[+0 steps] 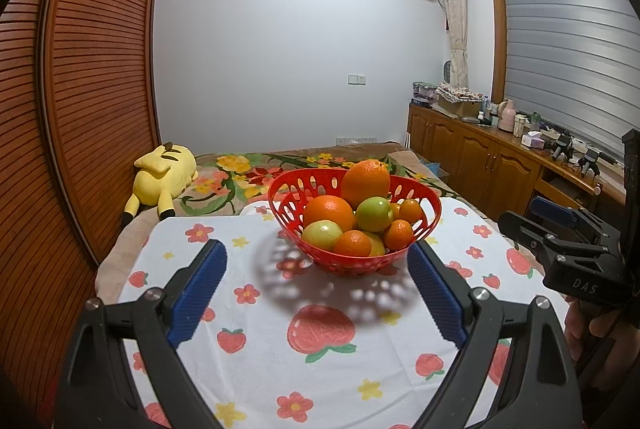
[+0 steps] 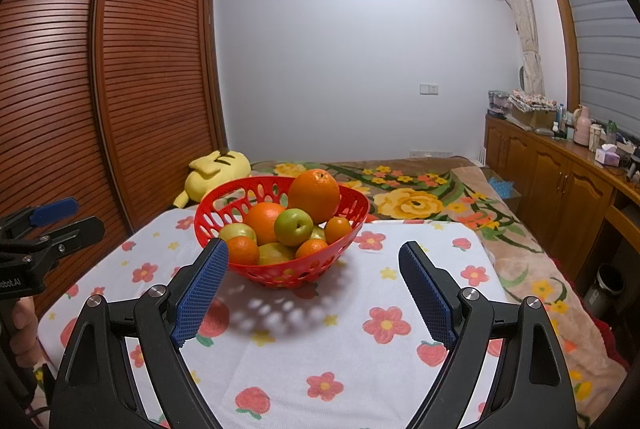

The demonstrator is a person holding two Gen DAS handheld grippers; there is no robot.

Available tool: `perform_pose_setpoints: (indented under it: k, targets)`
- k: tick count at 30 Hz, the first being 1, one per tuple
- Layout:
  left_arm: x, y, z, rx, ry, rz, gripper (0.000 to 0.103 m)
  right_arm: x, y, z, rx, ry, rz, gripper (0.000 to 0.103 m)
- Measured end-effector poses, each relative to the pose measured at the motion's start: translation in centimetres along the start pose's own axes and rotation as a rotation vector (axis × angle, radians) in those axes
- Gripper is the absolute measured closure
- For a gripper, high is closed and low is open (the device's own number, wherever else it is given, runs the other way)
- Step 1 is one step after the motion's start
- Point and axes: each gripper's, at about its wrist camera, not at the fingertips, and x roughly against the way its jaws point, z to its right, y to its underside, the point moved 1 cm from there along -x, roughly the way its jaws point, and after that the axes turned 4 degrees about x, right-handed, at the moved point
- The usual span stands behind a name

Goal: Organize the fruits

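Note:
A red perforated basket (image 1: 288, 203) stands on a floral cloth (image 1: 260, 309) and holds several oranges, small tangerines and green apples; a large orange (image 1: 366, 181) sits on top. My left gripper (image 1: 316, 253) is open and empty, just short of the basket. My right gripper (image 2: 314, 253) is open and empty, its left pad at the basket's (image 2: 224, 207) front edge. Each gripper shows at the side of the other's view: the right gripper (image 1: 536, 217) in the left wrist view, the left gripper (image 2: 68, 219) in the right wrist view.
The cloth covers a table at the foot of a bed with a flowered blanket (image 2: 420, 197). A yellow plush toy (image 1: 164, 177) lies on the bed by the slatted wardrobe (image 1: 88, 89). A wooden cabinet (image 2: 560, 173) with clutter runs along the right.

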Motion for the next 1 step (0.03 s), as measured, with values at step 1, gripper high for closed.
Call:
perform_pose_setpoints:
  k: [1]
  targets:
    - [0.03,-0.05,0.02,0.0,-0.001,0.001,0.01,0.0,0.0,0.0,0.0,-0.001,0.0,0.014]
